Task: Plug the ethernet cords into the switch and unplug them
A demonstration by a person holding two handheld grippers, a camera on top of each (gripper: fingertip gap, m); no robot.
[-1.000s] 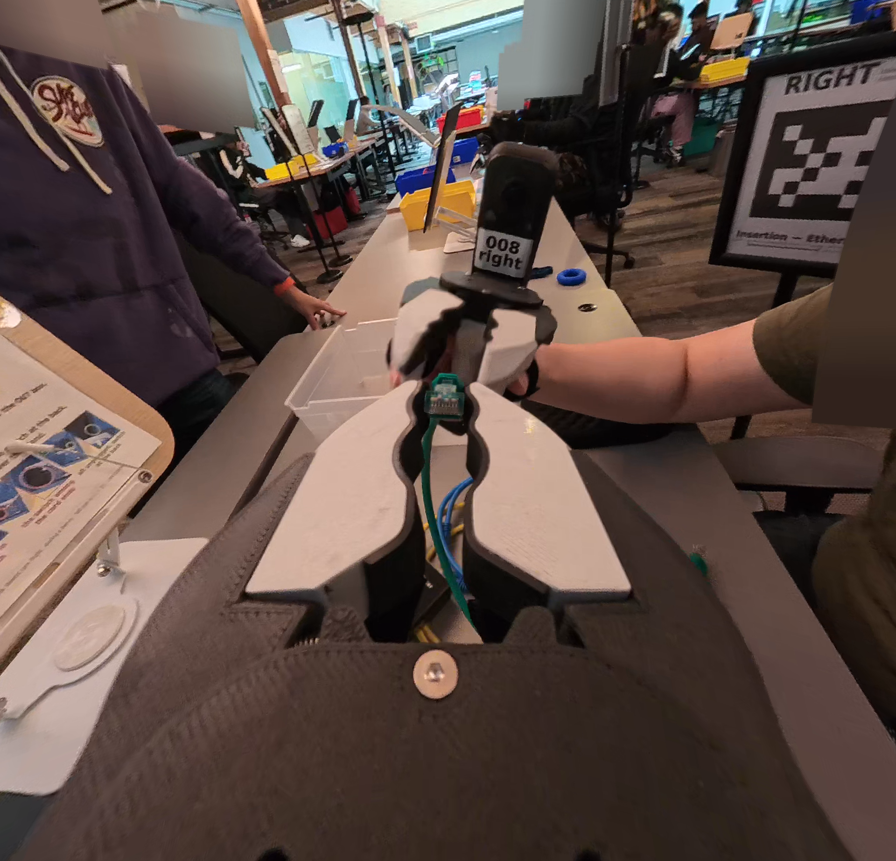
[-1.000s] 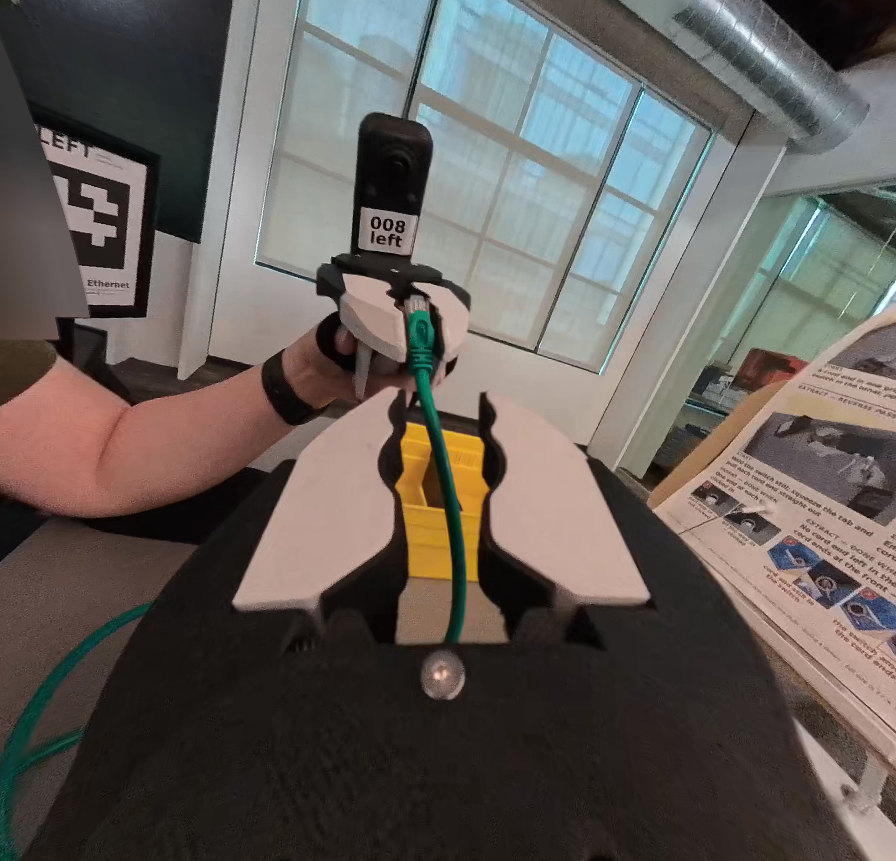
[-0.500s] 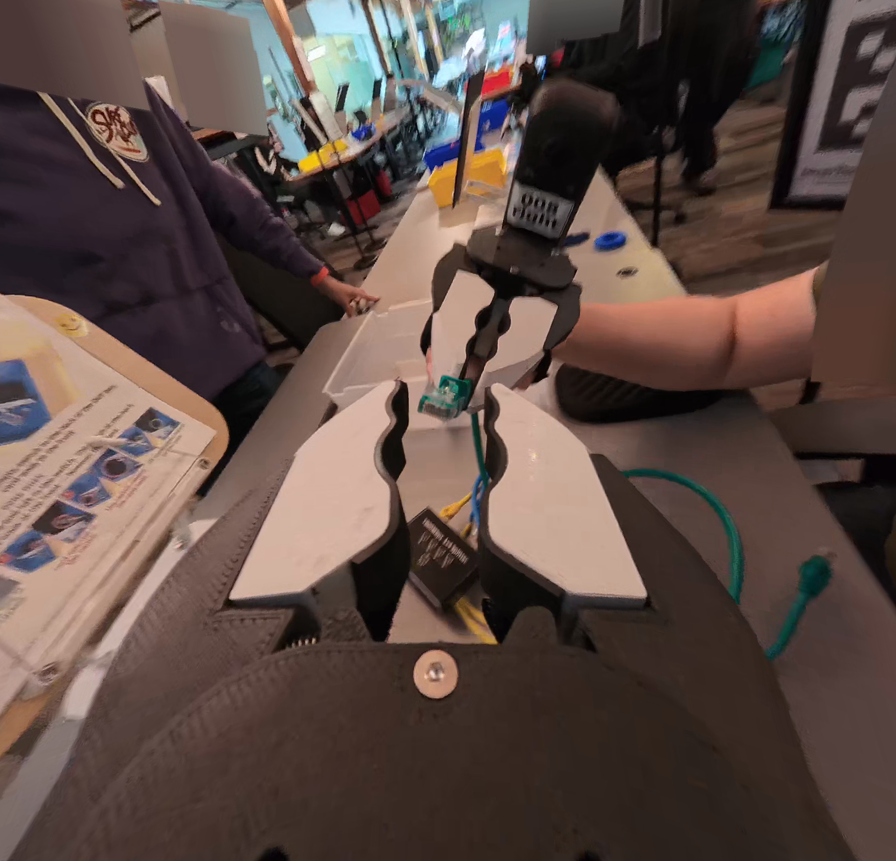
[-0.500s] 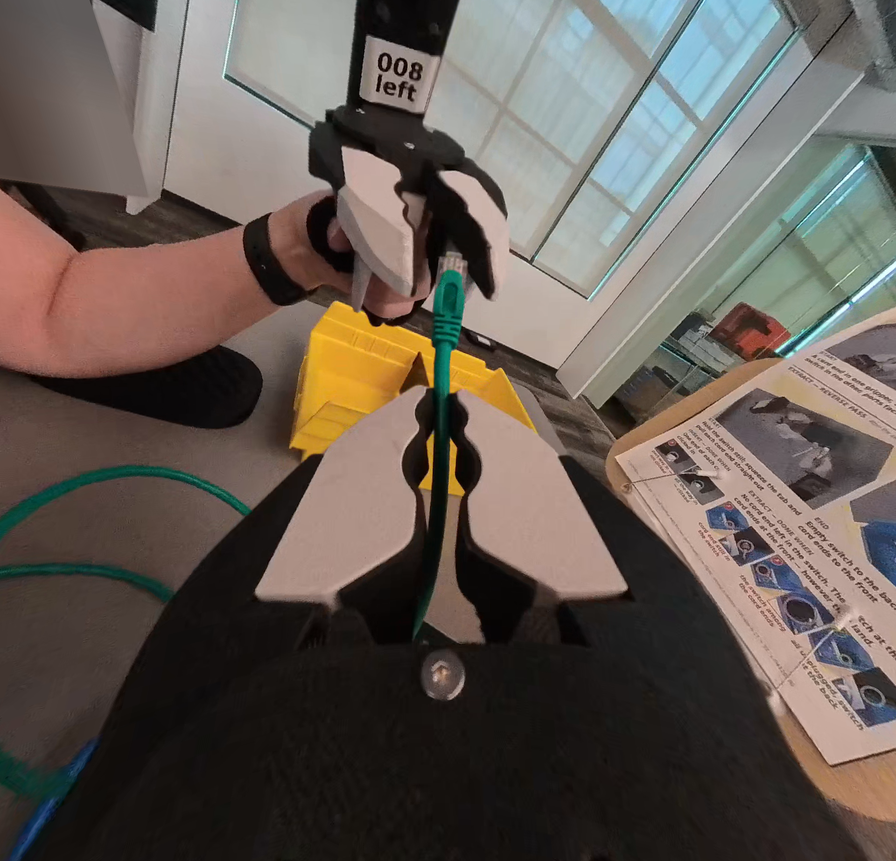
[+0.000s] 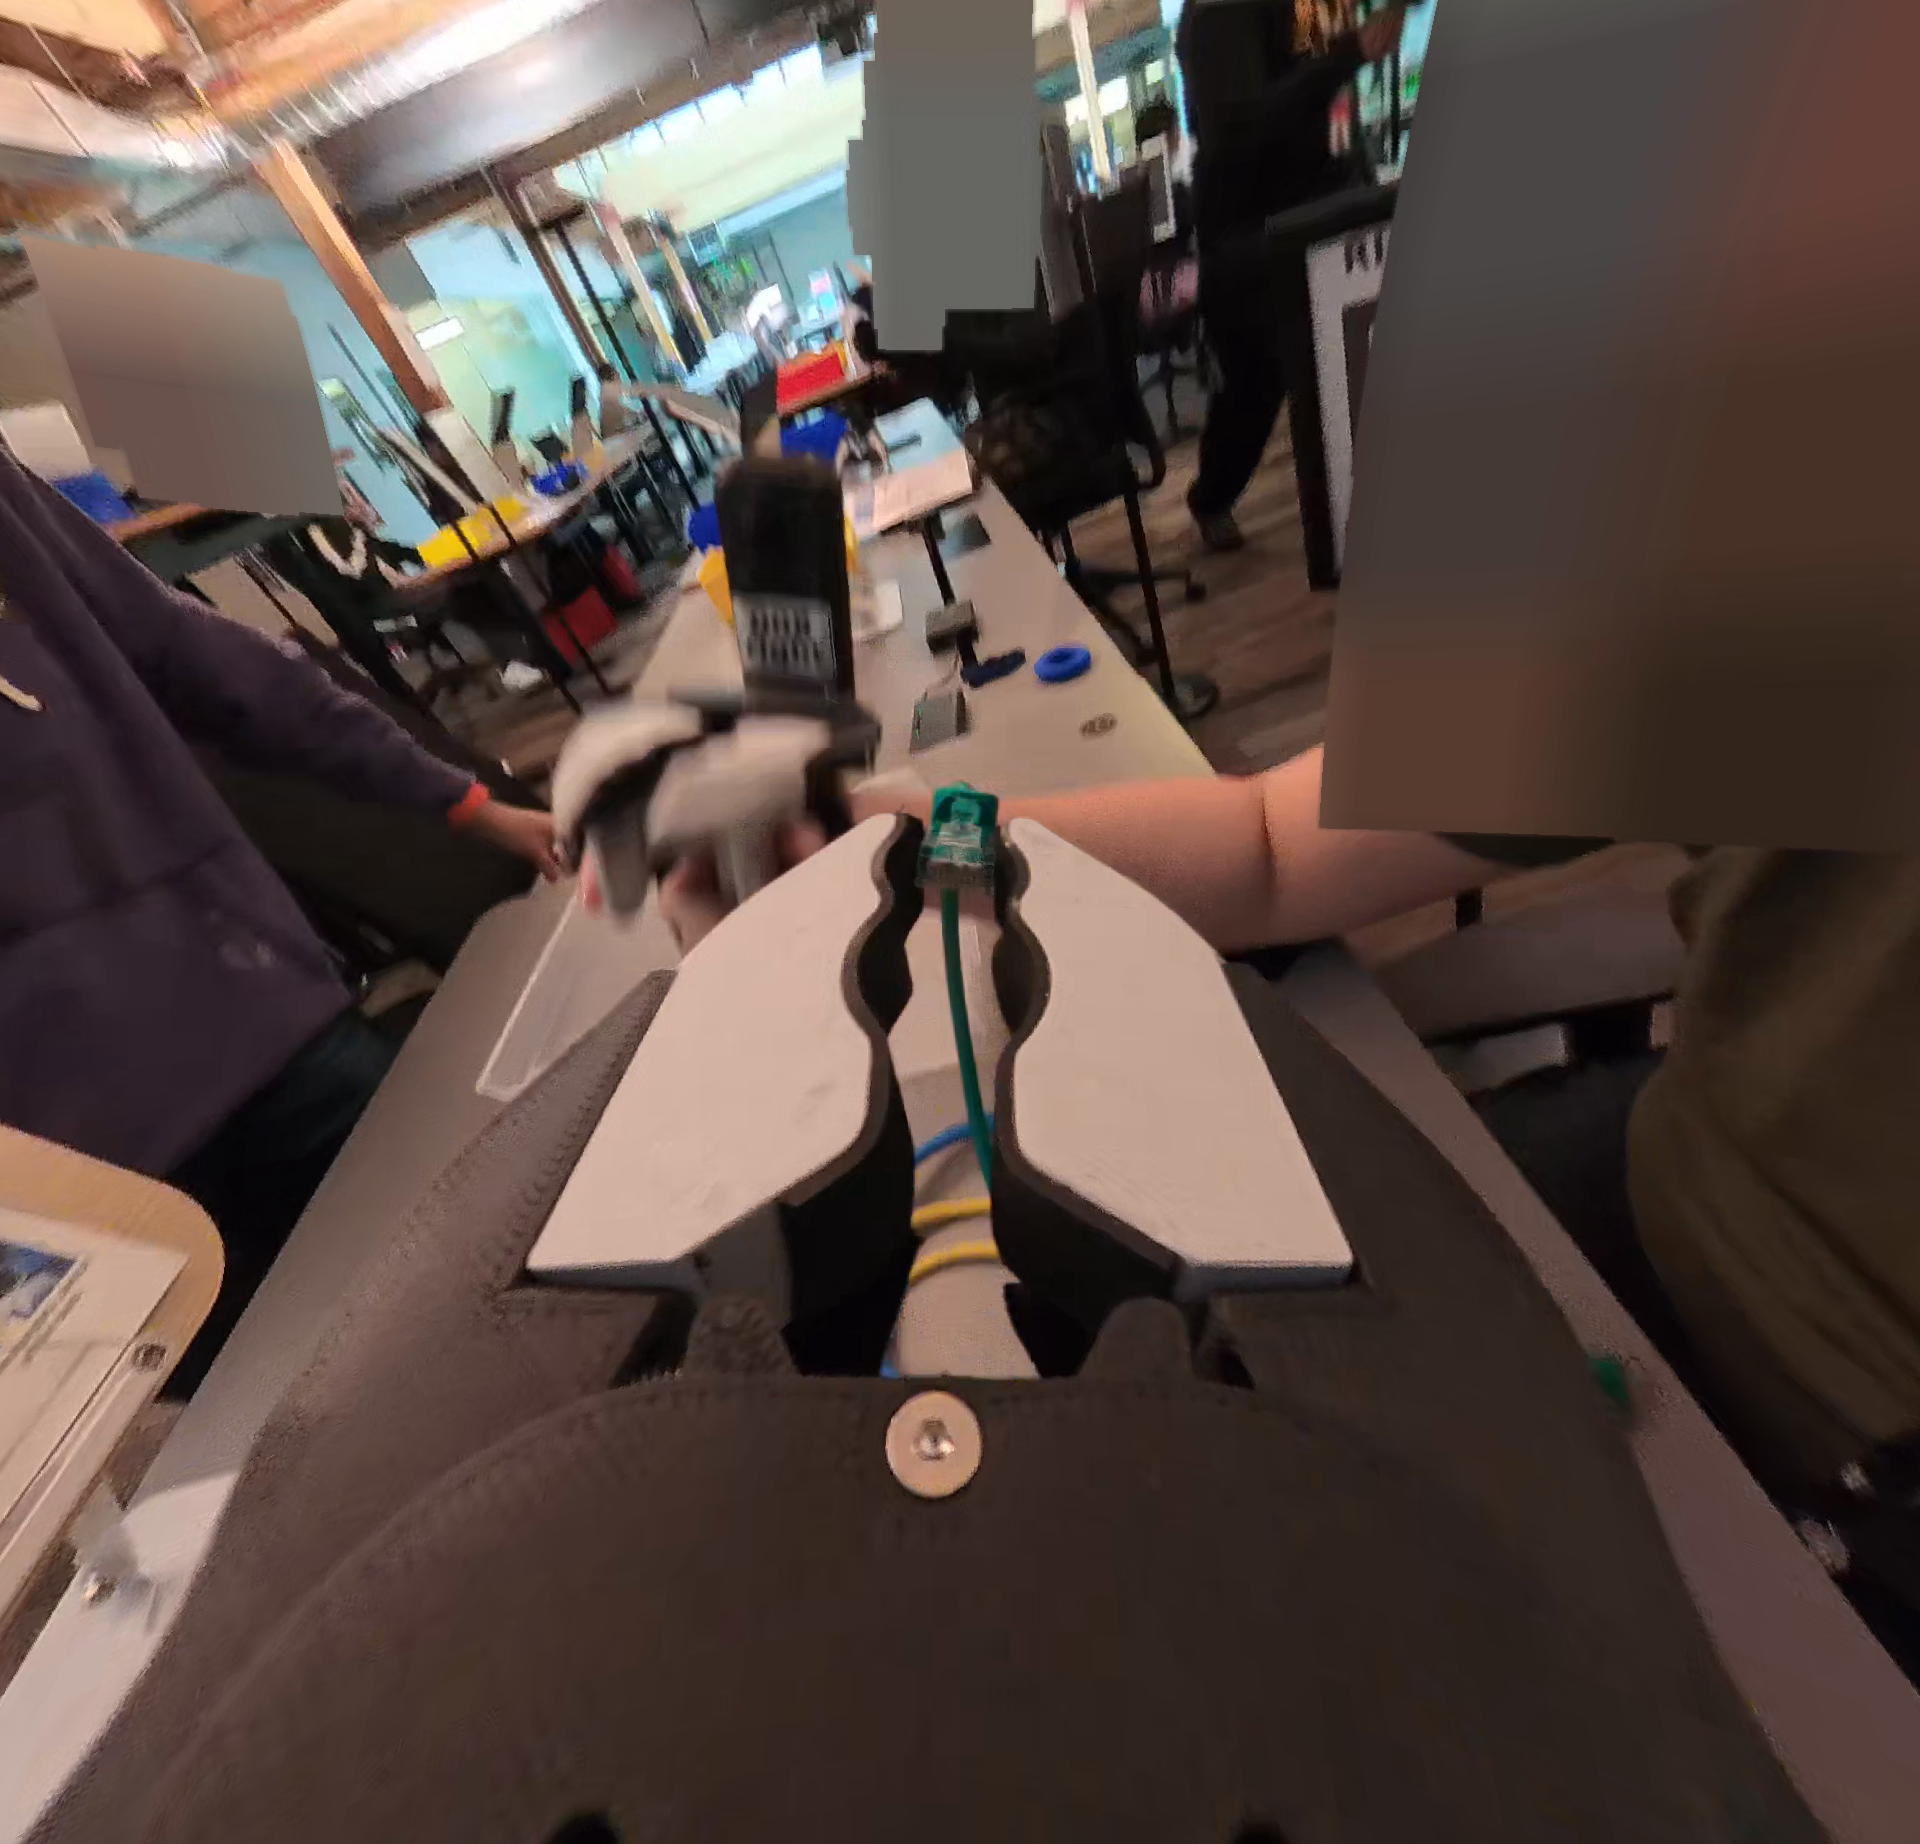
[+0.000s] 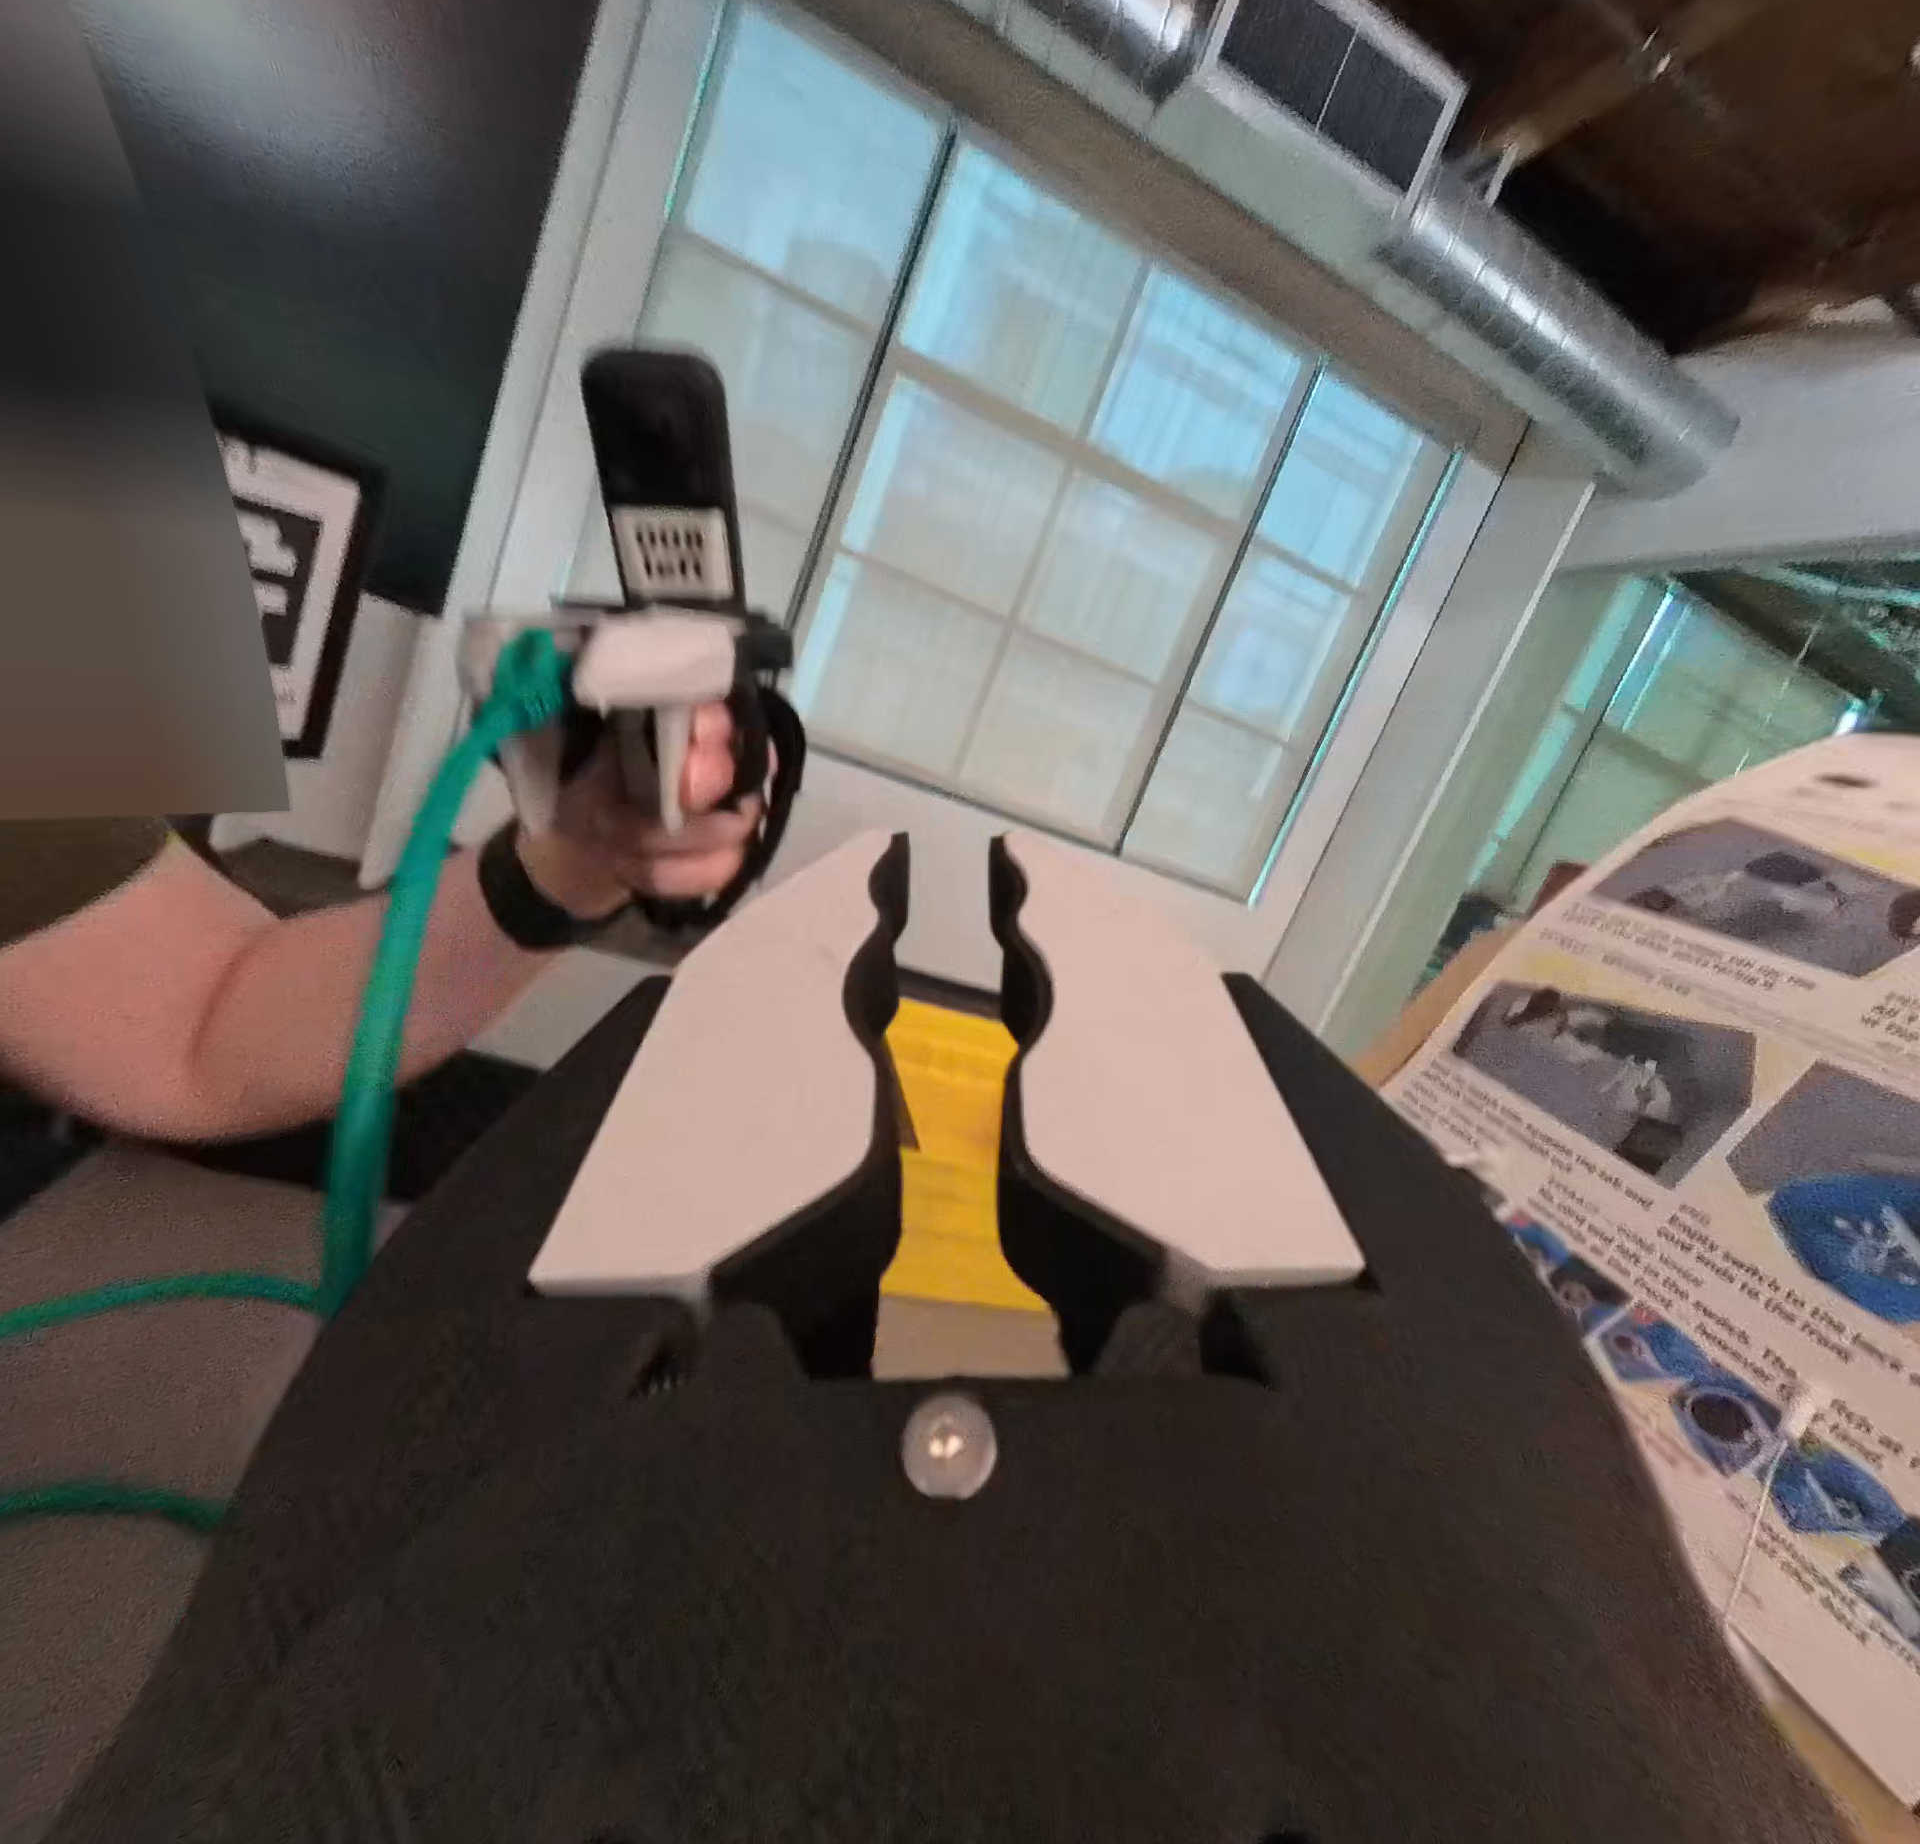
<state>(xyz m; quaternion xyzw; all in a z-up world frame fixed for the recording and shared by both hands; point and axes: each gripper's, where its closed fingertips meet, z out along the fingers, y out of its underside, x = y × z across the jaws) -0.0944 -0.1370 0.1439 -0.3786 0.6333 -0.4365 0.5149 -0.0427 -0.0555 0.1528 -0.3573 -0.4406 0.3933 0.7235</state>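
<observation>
while the right hand-held gripper (image 6: 948, 844) let go, the left hand-held gripper (image 5: 961, 833) regripped the green plug (image 5: 958, 838).

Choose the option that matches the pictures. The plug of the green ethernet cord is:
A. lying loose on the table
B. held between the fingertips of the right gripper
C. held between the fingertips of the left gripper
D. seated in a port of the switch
C: in the left wrist view the green plug sits pinched at the tips of the left gripper, while the right gripper shows an empty gap between its fingers.
</observation>
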